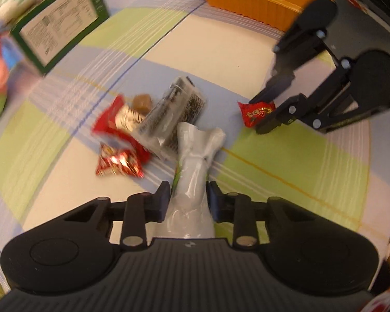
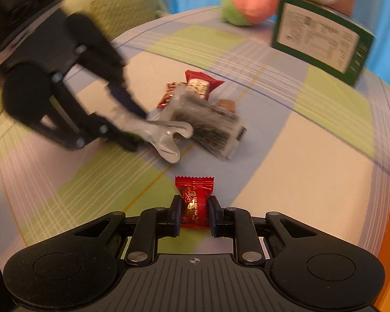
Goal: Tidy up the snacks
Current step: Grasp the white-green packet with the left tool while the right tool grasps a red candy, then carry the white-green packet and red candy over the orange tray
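Note:
My left gripper (image 1: 188, 192) is shut on a silver-white snack packet (image 1: 195, 166), held just above the checked tablecloth; it shows in the right wrist view (image 2: 166, 132) too. My right gripper (image 2: 194, 208) is shut on a small red candy packet (image 2: 195, 200), also seen in the left wrist view (image 1: 257, 111). A pile of snacks lies between them: red packets (image 1: 117, 140), a brown candy (image 1: 142, 101) and a clear packet with black print (image 1: 174, 109). An orange basket (image 1: 260, 2) stands at the far edge.
A green box with a white label (image 1: 62, 36) stands on the cloth at the far left. Pink and green plush toys (image 2: 249, 0) lie behind it. The table edge curves close behind the basket.

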Available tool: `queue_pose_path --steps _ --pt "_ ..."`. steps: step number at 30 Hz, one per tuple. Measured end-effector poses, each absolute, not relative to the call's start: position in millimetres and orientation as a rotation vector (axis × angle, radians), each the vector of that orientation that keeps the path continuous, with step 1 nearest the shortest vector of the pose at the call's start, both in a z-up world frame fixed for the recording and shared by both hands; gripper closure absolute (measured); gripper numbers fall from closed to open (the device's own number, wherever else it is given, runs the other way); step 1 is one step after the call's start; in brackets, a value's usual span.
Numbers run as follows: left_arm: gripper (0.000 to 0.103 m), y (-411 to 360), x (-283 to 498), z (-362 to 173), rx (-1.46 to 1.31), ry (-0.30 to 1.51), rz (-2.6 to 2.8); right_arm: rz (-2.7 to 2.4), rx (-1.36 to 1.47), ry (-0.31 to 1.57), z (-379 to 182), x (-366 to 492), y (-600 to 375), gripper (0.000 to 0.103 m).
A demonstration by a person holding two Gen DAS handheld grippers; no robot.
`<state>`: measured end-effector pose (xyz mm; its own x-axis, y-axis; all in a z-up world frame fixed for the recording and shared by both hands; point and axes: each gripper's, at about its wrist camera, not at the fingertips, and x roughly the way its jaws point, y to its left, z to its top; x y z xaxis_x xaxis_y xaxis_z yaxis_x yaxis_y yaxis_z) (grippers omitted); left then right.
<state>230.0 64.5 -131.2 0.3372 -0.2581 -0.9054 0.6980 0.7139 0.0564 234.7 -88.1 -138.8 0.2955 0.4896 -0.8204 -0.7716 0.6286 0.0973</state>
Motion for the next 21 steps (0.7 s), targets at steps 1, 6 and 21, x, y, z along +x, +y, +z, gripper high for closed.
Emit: queue_pose_path --steps 1,6,21 --pt "0.075 62.9 225.7 -131.5 0.455 1.064 -0.630 0.837 -0.320 0.950 -138.2 231.2 -91.1 0.082" --pt "0.075 55.2 208.5 -133.3 0.313 1.073 -0.472 0.729 -0.216 0.935 -137.2 218.5 -97.4 0.082" --pt "0.076 53.8 195.3 -133.3 0.132 1.060 -0.278 0.610 -0.152 0.905 -134.4 200.7 -99.6 0.082"
